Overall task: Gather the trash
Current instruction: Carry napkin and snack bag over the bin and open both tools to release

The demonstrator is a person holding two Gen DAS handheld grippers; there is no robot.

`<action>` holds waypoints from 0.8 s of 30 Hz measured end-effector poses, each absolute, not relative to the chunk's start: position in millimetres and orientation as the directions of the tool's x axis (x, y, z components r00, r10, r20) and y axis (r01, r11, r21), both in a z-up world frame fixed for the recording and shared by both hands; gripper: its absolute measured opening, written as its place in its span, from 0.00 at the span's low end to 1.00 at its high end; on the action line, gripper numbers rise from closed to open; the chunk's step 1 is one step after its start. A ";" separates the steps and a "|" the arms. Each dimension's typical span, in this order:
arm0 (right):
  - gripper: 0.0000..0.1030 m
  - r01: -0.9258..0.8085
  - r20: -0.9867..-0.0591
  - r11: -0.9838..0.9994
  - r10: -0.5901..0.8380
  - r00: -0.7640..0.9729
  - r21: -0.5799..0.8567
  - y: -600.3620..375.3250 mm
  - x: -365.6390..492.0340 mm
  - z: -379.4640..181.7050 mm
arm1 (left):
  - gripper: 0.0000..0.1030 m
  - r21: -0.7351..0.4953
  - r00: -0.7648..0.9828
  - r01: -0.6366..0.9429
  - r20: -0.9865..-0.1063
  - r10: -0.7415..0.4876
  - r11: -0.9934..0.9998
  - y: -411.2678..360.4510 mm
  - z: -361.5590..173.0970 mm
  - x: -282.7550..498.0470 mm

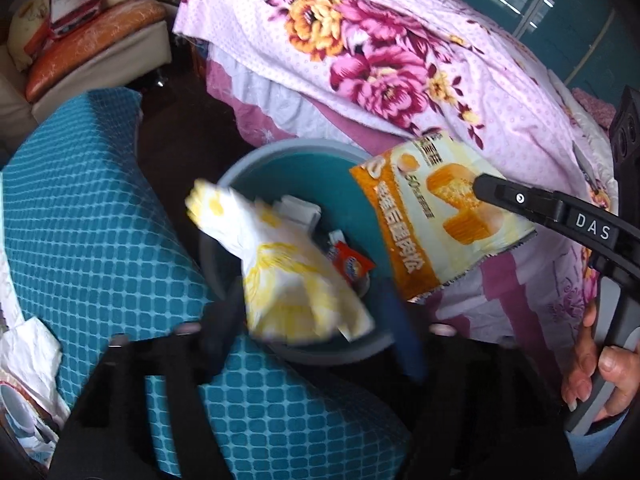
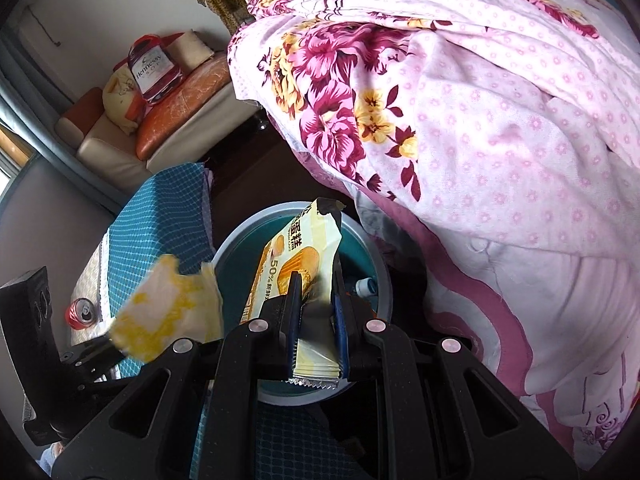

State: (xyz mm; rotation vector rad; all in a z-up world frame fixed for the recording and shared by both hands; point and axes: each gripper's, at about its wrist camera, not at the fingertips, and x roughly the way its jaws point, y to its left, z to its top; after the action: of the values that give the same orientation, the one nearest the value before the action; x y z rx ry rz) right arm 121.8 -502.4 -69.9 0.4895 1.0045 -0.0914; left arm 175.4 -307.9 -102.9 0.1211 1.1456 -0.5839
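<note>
my left claw point(image 1: 308, 320) gapes, yellow wrapper point(image 1: 288, 272) over the bin point(image 1: 256, 160) at frame centre; right claw point(image 2: 316, 292) clamps the cake wrapper point(image 2: 296, 256), undropped.

Glossy plastic cake wrapper point(image 2: 298, 264); smooth matt plastic bin point(image 1: 304, 156); soft printed cloth quilt point(image 2: 480, 128); matt blk gripper point(image 2: 316, 284)

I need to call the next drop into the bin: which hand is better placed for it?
Right. Its gripper is shut on the cake wrapper, directly above the bin. The left gripper is open, its yellow-white wrapper blurred, apparently already dropping, so it likely has nothing left to release.
</note>
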 end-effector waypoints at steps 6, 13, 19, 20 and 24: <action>0.14 0.285 -0.831 0.891 0.158 0.534 0.353 -495.7 126.5 -72.5 | 0.88 -0.190 0.305 0.461 -0.883 -0.356 0.867 -293.2 -99.0 174.3; 0.14 0.272 -0.834 0.898 0.160 0.529 0.345 -487.0 130.1 -71.4 | 0.91 -0.195 0.314 0.435 -0.883 -0.350 0.879 -274.1 -97.4 163.7; 0.17 0.259 -0.840 0.903 0.172 0.514 0.343 -476.2 134.0 -71.4 | 0.91 -0.215 0.301 0.411 -0.886 -0.354 0.886 -261.2 -99.3 160.0; 0.23 0.257 -0.842 0.902 0.179 0.509 0.347 -475.5 134.8 -72.7 | 0.91 -0.217 0.298 0.409 -0.887 -0.354 0.886 -259.6 -99.6 159.6; 0.58 0.261 -0.850 0.904 0.175 0.497 0.339 -466.4 134.5 -75.9 | 0.91 -0.222 0.296 0.406 -0.886 -0.357 0.887 -253.5 -99.2 156.6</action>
State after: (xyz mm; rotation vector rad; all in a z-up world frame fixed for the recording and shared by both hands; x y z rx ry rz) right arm 134.5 -466.4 -75.9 0.4607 1.0594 -0.0544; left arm 156.6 -253.5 -99.2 0.0479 1.1649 -0.5078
